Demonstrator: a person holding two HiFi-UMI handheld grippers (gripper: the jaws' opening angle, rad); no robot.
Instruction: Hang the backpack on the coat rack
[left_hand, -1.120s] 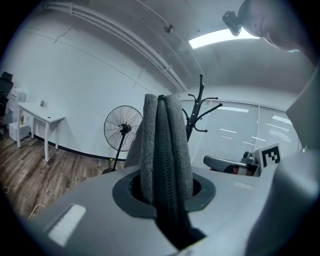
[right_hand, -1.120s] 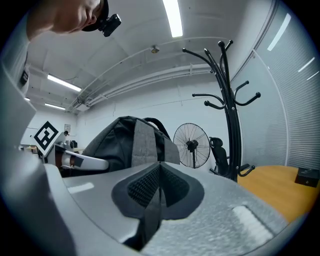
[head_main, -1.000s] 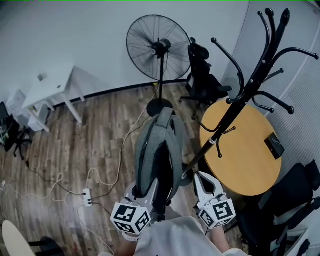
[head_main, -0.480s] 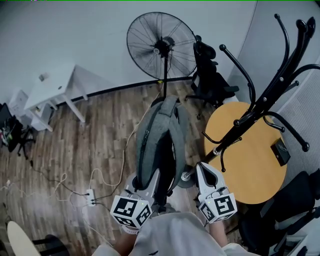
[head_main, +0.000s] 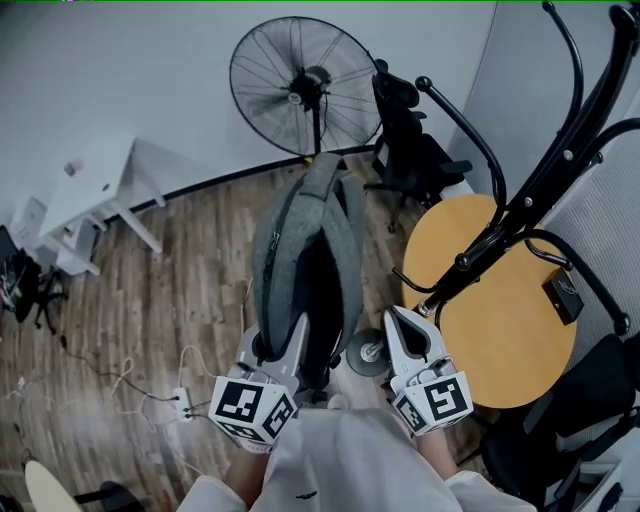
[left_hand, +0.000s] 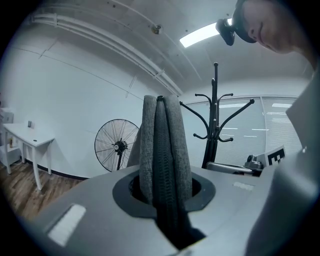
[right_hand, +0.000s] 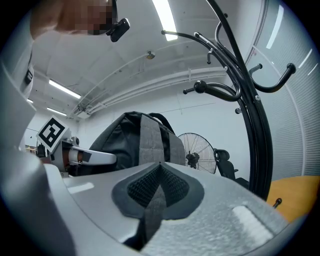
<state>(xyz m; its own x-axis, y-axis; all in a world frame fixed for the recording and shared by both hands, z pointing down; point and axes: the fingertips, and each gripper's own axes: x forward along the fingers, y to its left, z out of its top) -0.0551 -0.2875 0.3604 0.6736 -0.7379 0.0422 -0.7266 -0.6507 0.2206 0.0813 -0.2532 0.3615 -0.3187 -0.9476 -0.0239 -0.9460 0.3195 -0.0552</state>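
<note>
I hold a grey backpack (head_main: 305, 260) up off the floor between both grippers. My left gripper (head_main: 278, 352) is shut on a thick padded grey strap (left_hand: 165, 160) that stands up from its jaws. My right gripper (head_main: 402, 335) is shut on a thin grey webbing strap (right_hand: 154, 145) that leads to the backpack's body (right_hand: 125, 140). The black coat rack (head_main: 530, 195) stands just right of the backpack, its curved hooks (right_hand: 215, 90) reaching above my right gripper. From the left gripper view the coat rack (left_hand: 215, 120) shows beyond the strap.
A round yellow table (head_main: 500, 330) sits behind the rack's pole. A black standing fan (head_main: 300, 90) and a black office chair (head_main: 410, 150) are by the far wall. A white table (head_main: 90, 190) stands at left, and a power strip (head_main: 180, 400) with cables lies on the wooden floor.
Both grippers have carried the backpack forward and upward, and its top now reaches the base of the fan in the picture. The coat rack looms closer on the right.
</note>
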